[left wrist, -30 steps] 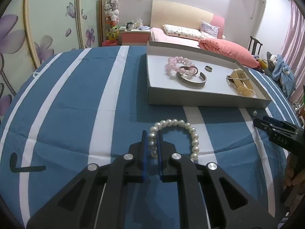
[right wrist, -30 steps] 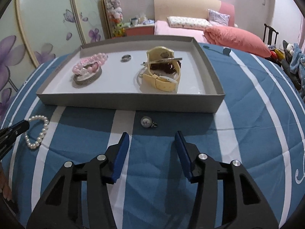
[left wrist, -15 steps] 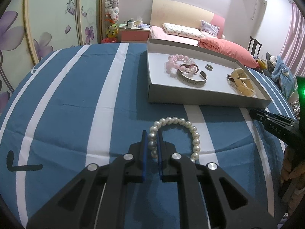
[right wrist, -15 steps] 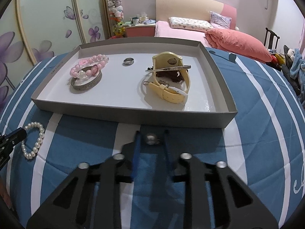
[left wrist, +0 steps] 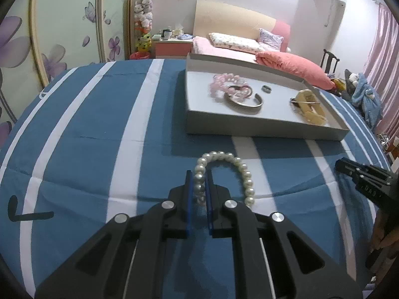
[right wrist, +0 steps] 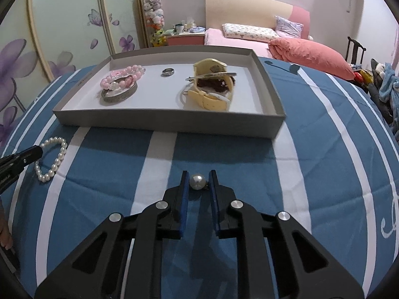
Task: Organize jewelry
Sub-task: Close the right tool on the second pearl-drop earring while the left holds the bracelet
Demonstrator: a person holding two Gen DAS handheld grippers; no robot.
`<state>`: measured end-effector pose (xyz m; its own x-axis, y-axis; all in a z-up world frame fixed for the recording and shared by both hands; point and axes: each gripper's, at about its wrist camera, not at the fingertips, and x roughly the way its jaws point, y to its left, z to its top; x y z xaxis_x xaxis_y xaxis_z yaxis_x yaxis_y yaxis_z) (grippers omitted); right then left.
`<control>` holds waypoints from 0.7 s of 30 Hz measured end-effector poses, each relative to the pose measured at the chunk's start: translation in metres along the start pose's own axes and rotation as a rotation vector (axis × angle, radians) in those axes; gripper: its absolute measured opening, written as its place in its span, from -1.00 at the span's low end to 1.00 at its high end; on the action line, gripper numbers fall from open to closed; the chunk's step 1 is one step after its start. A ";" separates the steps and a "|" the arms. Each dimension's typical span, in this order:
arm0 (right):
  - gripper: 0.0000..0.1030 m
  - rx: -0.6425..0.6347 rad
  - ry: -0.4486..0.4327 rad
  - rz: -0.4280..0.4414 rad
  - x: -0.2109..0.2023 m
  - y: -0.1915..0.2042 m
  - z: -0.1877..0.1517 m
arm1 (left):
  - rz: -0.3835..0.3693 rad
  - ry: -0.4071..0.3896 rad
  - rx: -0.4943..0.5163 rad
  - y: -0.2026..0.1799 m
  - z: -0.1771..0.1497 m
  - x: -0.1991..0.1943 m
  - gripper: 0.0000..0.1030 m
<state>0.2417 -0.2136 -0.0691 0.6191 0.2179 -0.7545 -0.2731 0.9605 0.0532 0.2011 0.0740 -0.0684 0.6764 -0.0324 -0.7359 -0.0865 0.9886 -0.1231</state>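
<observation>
I count one pearl bracelet [left wrist: 225,172] on the striped cloth [left wrist: 87,129], its loop running toward the tray [left wrist: 261,127]; my left gripper [left wrist: 199,186] is clamped on its left strand. My right gripper [right wrist: 197,183] pinches one pearl pendant [right wrist: 197,181] on the cloth short of the tray.

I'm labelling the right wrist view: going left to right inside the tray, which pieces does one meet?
Inside the grey tray: pink bead bracelet resting on the silver bangle → silver ring → yellow watch.
</observation>
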 end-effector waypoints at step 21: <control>-0.67 0.018 -0.189 0.034 -0.043 -0.002 -0.005 | -0.129 -0.206 0.059 -0.039 0.006 -0.059 -0.80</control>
<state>0.2117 -0.2259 -0.0398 0.7372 0.2776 -0.6160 -0.2843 0.9545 0.0899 0.1691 0.0380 -0.0162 0.8141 -0.1342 -0.5649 0.0487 0.9853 -0.1639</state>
